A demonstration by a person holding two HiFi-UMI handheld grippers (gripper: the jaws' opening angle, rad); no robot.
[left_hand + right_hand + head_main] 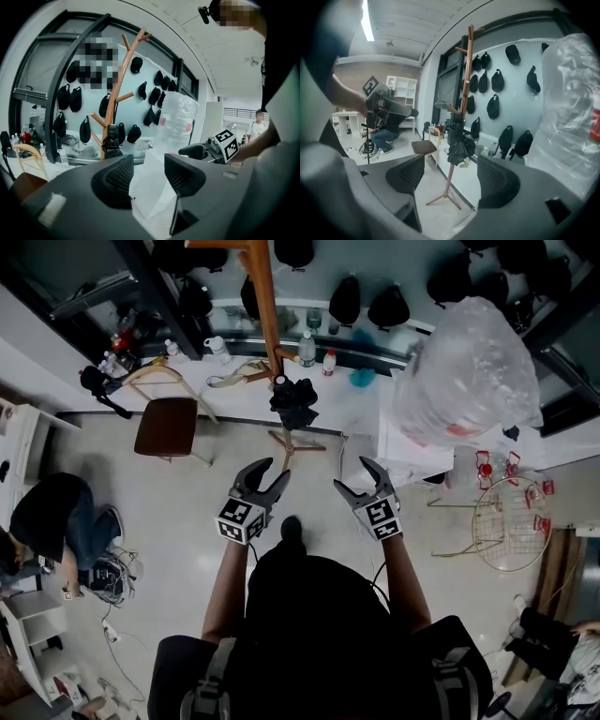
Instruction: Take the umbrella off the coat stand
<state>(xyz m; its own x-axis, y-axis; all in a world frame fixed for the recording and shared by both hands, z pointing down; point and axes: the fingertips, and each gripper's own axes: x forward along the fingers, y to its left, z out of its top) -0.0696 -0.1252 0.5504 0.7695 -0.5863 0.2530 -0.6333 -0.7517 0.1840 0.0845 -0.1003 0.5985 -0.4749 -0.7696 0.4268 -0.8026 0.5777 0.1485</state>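
Observation:
A folded black umbrella (293, 402) (460, 143) (111, 139) hangs on a wooden coat stand (265, 310) (465, 77) (116, 96) across the floor from me. Both grippers are held out toward it, well short of it. My left gripper (268, 474) (149, 174) is open with nothing between its jaws. My right gripper (362, 472) (451, 175) is open and empty too; the umbrella and stand show through its jaw gap in the right gripper view.
A brown-seated chair (171, 423) stands left of the stand. A big clear plastic bag (466, 371) bulges at the right over a white table (405, 451), with a wire basket (511, 521) beyond. A person (56, 521) crouches at the left. Black bags (492, 107) hang on the wall.

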